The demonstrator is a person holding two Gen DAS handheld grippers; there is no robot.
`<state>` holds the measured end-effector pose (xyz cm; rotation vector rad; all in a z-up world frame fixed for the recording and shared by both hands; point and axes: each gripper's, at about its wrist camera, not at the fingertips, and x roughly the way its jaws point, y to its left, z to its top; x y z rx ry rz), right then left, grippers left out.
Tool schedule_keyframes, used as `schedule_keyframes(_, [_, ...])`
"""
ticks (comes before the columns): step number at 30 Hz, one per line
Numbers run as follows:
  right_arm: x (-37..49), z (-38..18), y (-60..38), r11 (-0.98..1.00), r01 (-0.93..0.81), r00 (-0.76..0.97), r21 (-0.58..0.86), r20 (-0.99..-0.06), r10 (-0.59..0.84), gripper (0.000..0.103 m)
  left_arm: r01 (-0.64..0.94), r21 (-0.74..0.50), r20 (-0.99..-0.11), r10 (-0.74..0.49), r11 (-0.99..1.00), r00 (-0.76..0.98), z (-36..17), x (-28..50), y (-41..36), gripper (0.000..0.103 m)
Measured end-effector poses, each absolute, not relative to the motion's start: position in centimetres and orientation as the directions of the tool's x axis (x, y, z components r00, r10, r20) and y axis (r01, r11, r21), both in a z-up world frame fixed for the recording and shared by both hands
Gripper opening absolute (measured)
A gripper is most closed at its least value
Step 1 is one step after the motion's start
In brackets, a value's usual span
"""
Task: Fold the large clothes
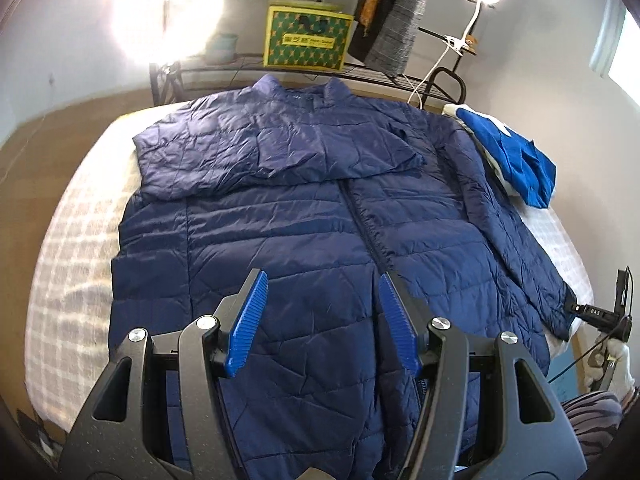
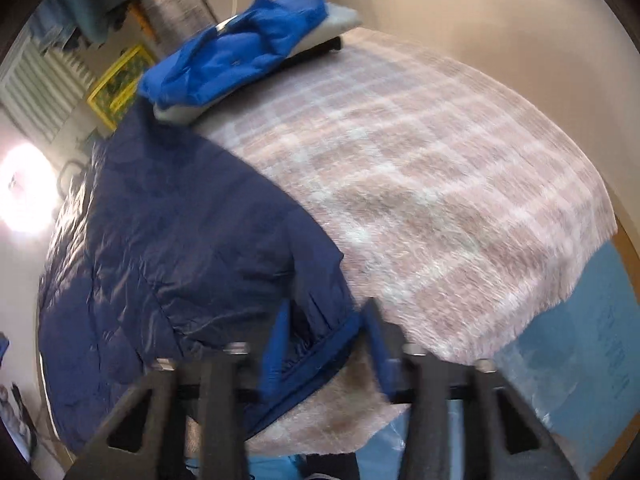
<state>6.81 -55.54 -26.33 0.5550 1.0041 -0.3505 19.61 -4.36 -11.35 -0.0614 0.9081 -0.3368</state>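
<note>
Jacket: navy quilted puffer jacket [image 1: 288, 216] flat on the checked bed cover [image 1: 68, 248], collar at far edge, 1 sleeve folded across chest.
Left gripper [image 1: 322, 320]: spread, above the hem.
Right gripper [image 2: 326, 344]: spread, sleeve cuff [image 2: 320, 354] between the pads.
Far right corner: folded blue garment [image 1: 516, 160].
</note>
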Motion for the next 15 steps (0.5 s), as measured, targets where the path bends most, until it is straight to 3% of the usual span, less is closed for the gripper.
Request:
schedule_keyframes(3, [7.0, -25.4, -55.5, 0.807, 0.501, 0.523, 0.312, -0.852, 0.005, 0.009, 0.254, -0.181, -0.762, -0.299, 0.950, 0.575, -11.4, 19.7, -4.1, 0.060])
schedule_keyframes(15, [10.5, -12.3, -50.2, 0.891, 0.281, 0.719, 0.358, -0.693, 0.052, 0.006, 0.207, -0.186, -0.762, -0.274, 0.961, 0.586, -11.7, 20.8, -2.8, 0.060])
